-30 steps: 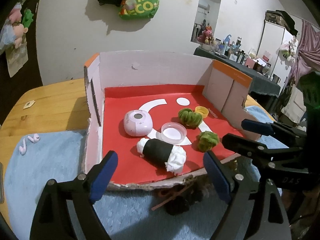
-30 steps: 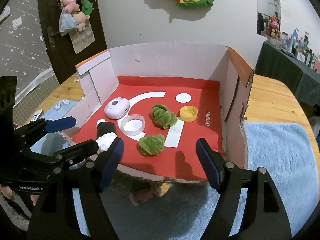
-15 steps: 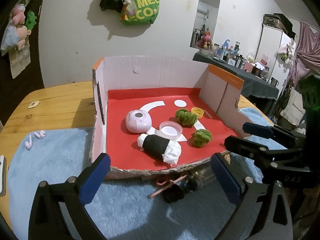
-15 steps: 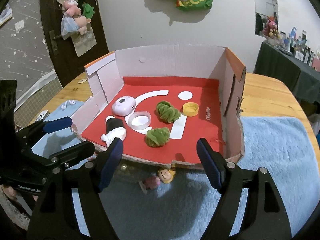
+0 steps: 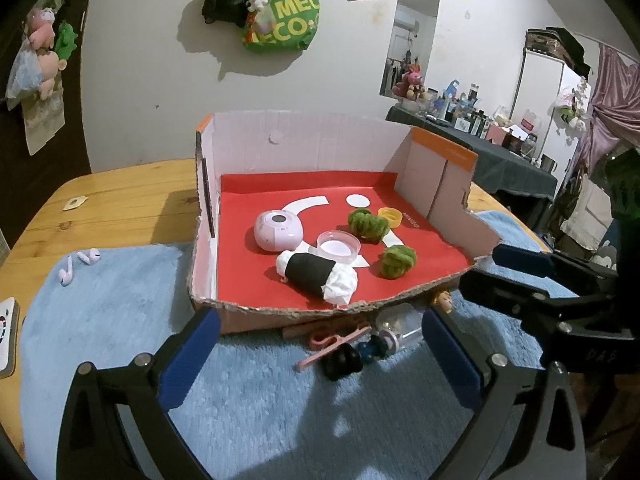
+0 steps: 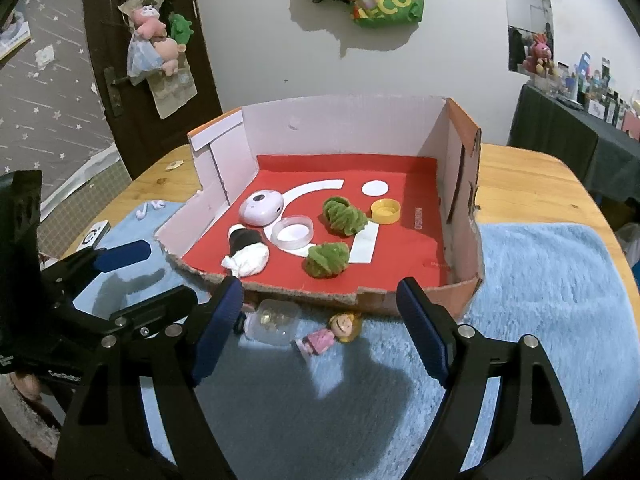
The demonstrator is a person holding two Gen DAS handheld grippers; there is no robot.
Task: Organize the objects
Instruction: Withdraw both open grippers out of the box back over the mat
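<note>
a wooden table (image 5: pixel 120 196) carries a pale blue fluffy mat (image 5: pixel 120 300), with two earbuds (image 5: pixel 78 264) near its left edge. on the mat stands a cardboard box (image 5: pixel 304 140) with a red floor, tall walls at the left, back and right, and a low torn front edge, so the way in from the front is open. inside, left to right: a lilac round case (image 5: pixel 278 230), a black-and-white rolled cloth (image 5: pixel 318 276), a clear round lid (image 5: pixel 338 245), two green fuzzy bundles (image 5: pixel 366 221) and a yellow bottle cap (image 5: pixel 390 216); the right part of the red floor is bare and reads "miniso". just outside the front edge lie a pink clip (image 5: pixel 332 344), a clear capsule (image 6: pixel 272 320) and a small doll figure (image 6: pixel 332 330). the left gripper (image 5: pixel 320 360) has just been spreading its jaws and stands wide with nothing between them; the right gripper (image 6: pixel 320 328) has also just been spreading, nothing clamped, the capsule and doll lying on the mat beyond its tips. a green bag (image 5: pixel 284 20) on the wall reads "mec" and "eco".
</note>
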